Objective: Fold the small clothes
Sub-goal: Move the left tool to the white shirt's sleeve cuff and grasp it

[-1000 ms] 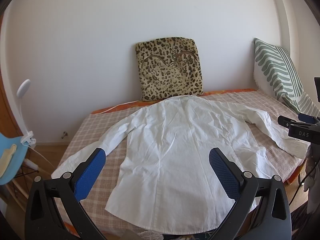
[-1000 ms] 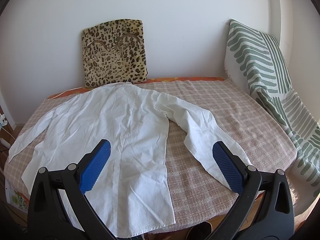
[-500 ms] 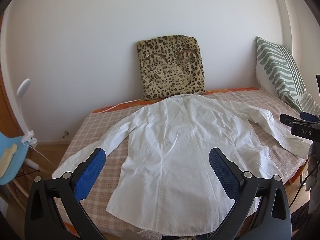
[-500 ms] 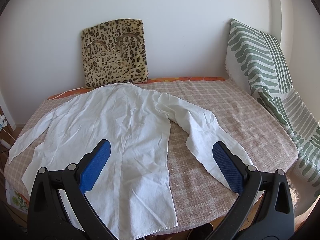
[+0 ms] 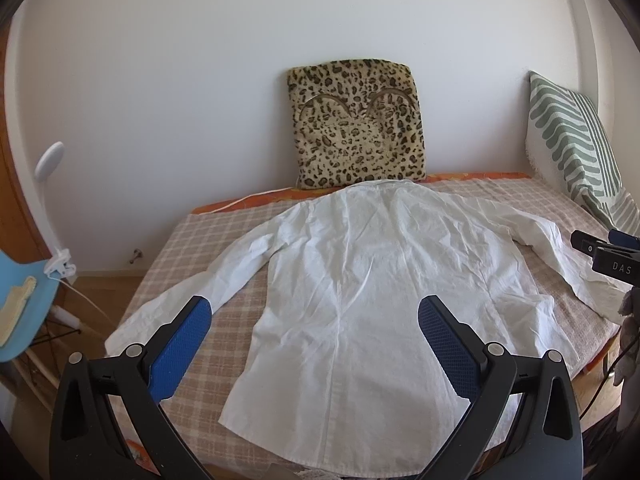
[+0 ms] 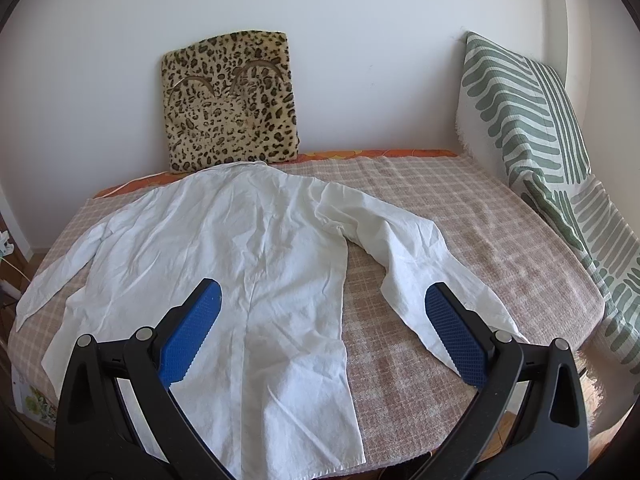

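Observation:
A white long-sleeved shirt point(image 5: 360, 280) lies flat, back side up, on a checked bed cover point(image 5: 192, 236), collar toward the wall and both sleeves spread out. It also shows in the right wrist view point(image 6: 240, 260), with its right sleeve point(image 6: 420, 276) angled toward the near edge. My left gripper point(image 5: 314, 320) is open and empty, above the shirt's lower half. My right gripper point(image 6: 322, 304) is open and empty, above the gap between the shirt's body and the right sleeve. The right gripper's tip shows at the right edge of the left wrist view point(image 5: 604, 252).
A leopard-print cushion point(image 5: 356, 128) leans on the wall behind the collar. A green-striped pillow point(image 6: 532, 120) leans at the right end of the bed. A blue chair point(image 5: 24, 308) and a white clip lamp point(image 5: 50, 164) stand left of the bed.
Both grippers have drifted slightly, so the shirt sits a little differently in each view. The shirt itself has not moved and both grippers stay open.

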The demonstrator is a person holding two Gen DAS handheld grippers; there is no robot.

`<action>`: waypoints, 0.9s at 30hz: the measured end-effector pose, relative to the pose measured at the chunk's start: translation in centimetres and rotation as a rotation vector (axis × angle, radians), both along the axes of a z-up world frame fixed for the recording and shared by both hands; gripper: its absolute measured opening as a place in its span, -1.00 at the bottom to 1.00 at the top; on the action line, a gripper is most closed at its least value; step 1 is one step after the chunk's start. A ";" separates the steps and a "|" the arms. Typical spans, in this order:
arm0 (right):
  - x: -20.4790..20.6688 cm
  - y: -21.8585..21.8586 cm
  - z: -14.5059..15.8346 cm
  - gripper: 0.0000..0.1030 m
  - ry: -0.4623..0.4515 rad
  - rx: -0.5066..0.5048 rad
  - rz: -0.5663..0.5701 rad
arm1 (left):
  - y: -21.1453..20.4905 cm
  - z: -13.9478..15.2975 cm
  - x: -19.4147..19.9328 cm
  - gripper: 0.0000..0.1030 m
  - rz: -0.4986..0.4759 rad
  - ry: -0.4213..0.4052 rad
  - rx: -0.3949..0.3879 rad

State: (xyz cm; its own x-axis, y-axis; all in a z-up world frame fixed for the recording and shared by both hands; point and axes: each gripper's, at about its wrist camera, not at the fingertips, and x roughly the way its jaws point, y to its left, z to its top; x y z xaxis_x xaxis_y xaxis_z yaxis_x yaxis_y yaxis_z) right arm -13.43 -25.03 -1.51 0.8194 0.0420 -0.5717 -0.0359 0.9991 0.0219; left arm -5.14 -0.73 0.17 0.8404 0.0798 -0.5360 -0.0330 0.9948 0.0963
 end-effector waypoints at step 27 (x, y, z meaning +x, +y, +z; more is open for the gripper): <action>3.7 8.6 1.6 1.00 -0.026 0.042 0.225 | 13.2 -0.6 1.5 0.87 0.175 0.014 -0.149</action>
State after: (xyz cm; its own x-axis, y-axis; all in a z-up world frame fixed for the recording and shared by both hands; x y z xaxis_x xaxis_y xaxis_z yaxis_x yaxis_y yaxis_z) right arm -9.73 -16.44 0.11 0.8011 0.2490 -0.5443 -0.2589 0.9640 0.0599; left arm -3.61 12.46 -0.46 0.8133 0.1430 -0.5640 -0.2058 0.9774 -0.0491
